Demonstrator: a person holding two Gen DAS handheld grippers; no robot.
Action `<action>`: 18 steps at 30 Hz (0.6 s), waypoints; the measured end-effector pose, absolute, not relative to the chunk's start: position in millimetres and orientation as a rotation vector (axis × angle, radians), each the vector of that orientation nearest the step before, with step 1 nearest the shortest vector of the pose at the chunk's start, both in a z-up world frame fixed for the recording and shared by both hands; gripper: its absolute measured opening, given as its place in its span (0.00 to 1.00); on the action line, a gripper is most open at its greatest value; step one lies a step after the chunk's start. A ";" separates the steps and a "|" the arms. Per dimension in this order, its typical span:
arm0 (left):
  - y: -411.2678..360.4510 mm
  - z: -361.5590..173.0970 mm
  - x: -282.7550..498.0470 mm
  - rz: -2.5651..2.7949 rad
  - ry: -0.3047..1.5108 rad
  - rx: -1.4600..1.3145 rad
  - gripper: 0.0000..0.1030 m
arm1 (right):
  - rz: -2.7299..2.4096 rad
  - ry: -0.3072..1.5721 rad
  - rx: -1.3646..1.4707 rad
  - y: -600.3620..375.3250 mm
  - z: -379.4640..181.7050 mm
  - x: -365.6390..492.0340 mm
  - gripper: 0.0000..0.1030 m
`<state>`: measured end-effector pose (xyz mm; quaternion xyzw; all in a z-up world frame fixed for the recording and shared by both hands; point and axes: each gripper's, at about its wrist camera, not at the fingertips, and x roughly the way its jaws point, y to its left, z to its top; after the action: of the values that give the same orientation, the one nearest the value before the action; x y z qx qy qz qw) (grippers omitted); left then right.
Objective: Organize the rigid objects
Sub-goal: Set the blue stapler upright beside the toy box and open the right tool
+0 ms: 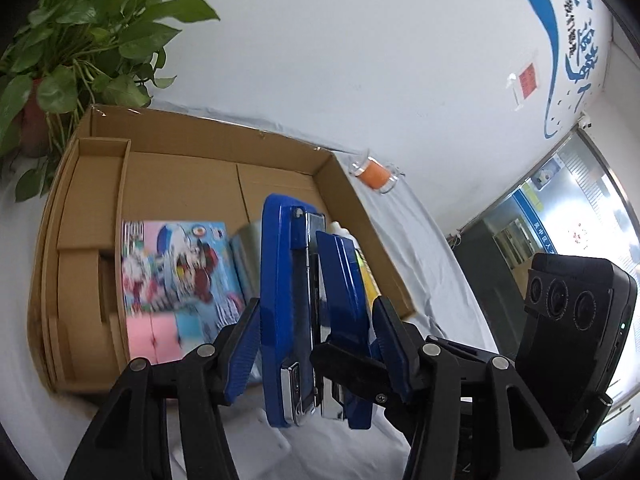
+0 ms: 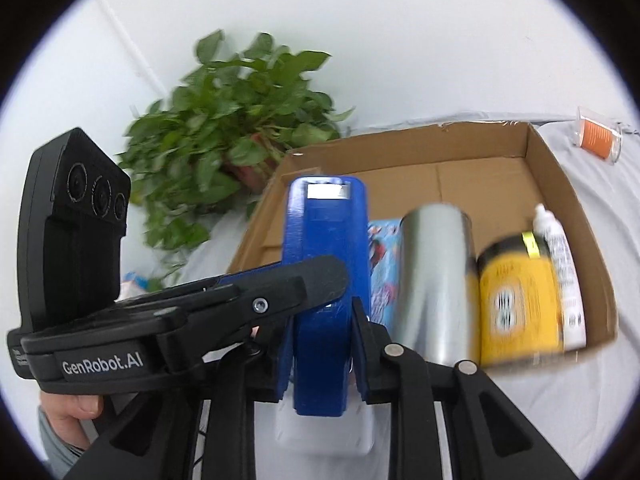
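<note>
Both hand-held grippers pinch one blue stapler [image 1: 308, 312]: the left hand-held gripper [image 1: 316, 336] clamps it across its arms, and the right hand-held gripper [image 2: 320, 344] clamps its sides. The stapler is held in the air at the near edge of the cardboard box [image 2: 568, 200]. Inside the box lie a picture book [image 1: 176, 272], a steel cylinder [image 2: 436, 280], a yellow can [image 2: 520, 300] and a white bottle [image 2: 564, 276] along the right wall.
</note>
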<state>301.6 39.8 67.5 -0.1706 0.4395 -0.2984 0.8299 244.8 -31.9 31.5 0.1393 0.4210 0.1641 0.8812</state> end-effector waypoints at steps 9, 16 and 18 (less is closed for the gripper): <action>44.8 14.9 394.0 -0.648 1.143 -0.398 0.50 | 0.251 1.067 0.297 -29.9 -19.2 281.6 0.23; 49.5 13.6 399.7 -0.575 1.144 -0.333 0.67 | 0.239 1.096 0.281 -19.9 -26.4 278.5 0.27; 52.3 19.0 393.9 -0.552 1.122 -0.314 0.67 | 0.227 1.086 0.245 -15.1 -25.5 278.7 0.26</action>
<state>393.9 52.3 19.0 -0.1464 0.5230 -0.2572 0.7993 278.7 -15.1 -25.5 0.1160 0.5144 0.1073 0.8429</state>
